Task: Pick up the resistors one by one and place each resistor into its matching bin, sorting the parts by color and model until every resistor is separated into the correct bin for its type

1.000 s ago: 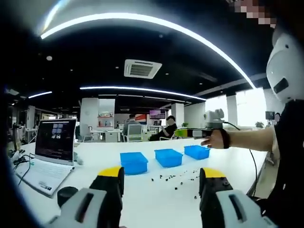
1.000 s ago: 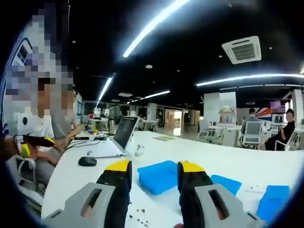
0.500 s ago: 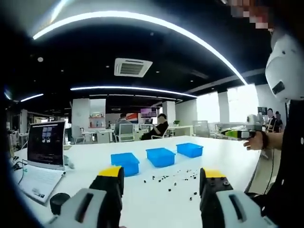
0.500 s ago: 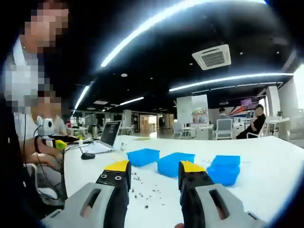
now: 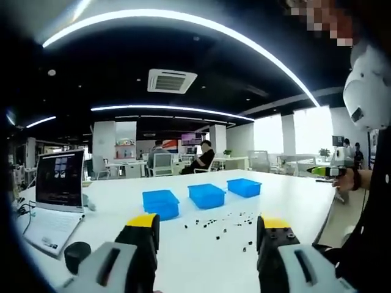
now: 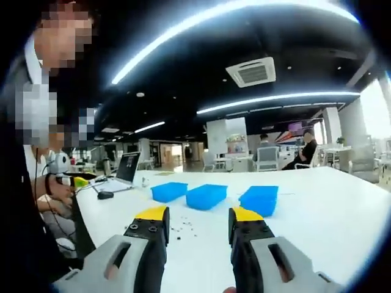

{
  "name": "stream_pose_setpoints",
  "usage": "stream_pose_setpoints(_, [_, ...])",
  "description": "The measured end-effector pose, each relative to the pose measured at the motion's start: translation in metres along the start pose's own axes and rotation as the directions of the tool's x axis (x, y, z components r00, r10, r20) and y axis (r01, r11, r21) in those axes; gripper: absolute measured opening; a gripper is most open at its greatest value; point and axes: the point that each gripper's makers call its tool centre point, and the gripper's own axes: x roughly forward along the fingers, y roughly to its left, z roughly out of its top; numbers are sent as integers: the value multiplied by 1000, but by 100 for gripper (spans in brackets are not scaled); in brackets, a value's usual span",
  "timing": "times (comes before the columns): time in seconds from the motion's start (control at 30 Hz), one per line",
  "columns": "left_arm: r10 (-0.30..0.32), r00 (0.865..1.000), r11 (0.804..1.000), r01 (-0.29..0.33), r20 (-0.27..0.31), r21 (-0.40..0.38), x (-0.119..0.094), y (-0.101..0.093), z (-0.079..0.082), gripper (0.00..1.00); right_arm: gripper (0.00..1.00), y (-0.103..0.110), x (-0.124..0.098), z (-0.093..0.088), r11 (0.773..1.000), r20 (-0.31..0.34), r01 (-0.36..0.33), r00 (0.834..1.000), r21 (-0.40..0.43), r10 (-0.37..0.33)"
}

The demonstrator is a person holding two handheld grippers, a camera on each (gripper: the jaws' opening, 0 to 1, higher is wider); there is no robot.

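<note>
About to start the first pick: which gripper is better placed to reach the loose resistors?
Probably the left gripper: it is open, with the scattered resistors just beyond its tips. The right gripper, also open, has the pile off towards its left jaw.

Right gripper [image 6: 198, 224] jaws apart with nothing in them, held above the white table [image 6: 317, 207]. Three blue bins [image 6: 206, 196] in a row mid-table, tiny resistors [image 6: 183, 231] scattered on the near side, laptop [image 6: 127, 169] by the far left edge.
</note>
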Motion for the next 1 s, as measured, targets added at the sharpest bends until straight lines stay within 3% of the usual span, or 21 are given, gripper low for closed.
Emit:
stream_pose_setpoints(0.1, [-6, 1000, 1000, 6, -5, 5, -1, -2, -1, 65, 40, 7, 5, -2, 999, -26, -35, 999, -13, 34])
stream_pose_setpoints(0.23, [-15, 1000, 1000, 15, -18, 2, -4, -4, -5, 65, 40, 22, 15, -12, 993, -119, -112, 987, -35, 107])
stream_pose_setpoints(0.4, [-25, 999, 1000, 25, -35, 0, -6, -5, -11, 66, 40, 33, 30, -5, 983, -151, -174, 975, -57, 164])
stream_pose_setpoints(0.57, [-35, 998, 999, 35, -42, -5, -9, -6, -16, 66, 39, 46, 43, -1, 962, -213, -260, 948, -90, 236])
stream_pose_setpoints(0.7, [-42, 998, 999, 42, -47, -9, -10, -7, -18, 66, 39, 56, 53, 0, 938, -266, -331, 918, -101, 295])
stream_pose_setpoints(0.93, [-58, 997, 998, 58, -53, -11, -10, -11, -21, 66, 38, 75, 77, -1, 886, -383, -446, 846, -129, 370])
stream_pose_setpoints(1.0, [-65, 996, 998, 65, -59, -11, -11, -11, -23, 66, 36, 80, 83, -7, 882, -440, -461, 814, -93, 379])
